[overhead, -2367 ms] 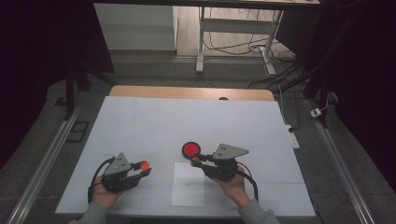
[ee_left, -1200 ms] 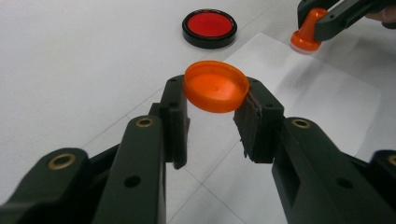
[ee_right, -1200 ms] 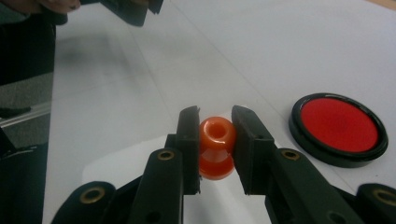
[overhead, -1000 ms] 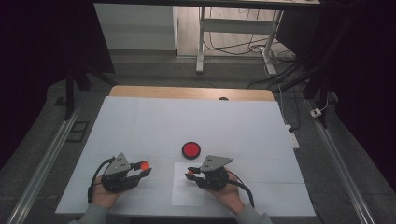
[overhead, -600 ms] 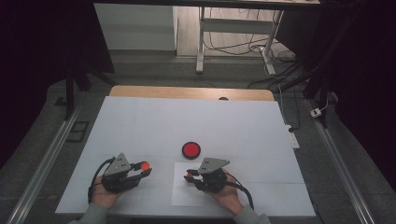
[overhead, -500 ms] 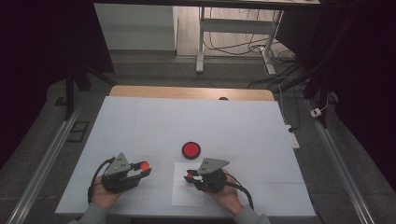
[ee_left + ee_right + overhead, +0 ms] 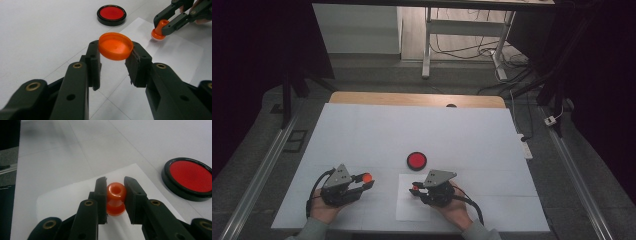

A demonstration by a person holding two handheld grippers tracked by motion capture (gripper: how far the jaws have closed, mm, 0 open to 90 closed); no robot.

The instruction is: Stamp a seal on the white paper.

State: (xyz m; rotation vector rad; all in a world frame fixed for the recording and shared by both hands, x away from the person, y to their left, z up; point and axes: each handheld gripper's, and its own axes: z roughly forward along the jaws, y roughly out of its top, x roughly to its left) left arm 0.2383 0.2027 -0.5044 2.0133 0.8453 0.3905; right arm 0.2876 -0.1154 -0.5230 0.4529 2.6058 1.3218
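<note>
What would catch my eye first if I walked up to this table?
Probably the bright orange: the left gripper clamps an orange cap, and the right gripper pinches a small orange stamp standing on a white sheet. Just beyond the sheet sits a round red ink pad.

Even, soft light on the white table [image 7: 422, 135], dark surroundings; near tool parts look perhaps slightly blurred.

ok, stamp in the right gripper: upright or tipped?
Upright: the orange stamp stands base-down on the white paper, clamped by the right gripper.
</note>
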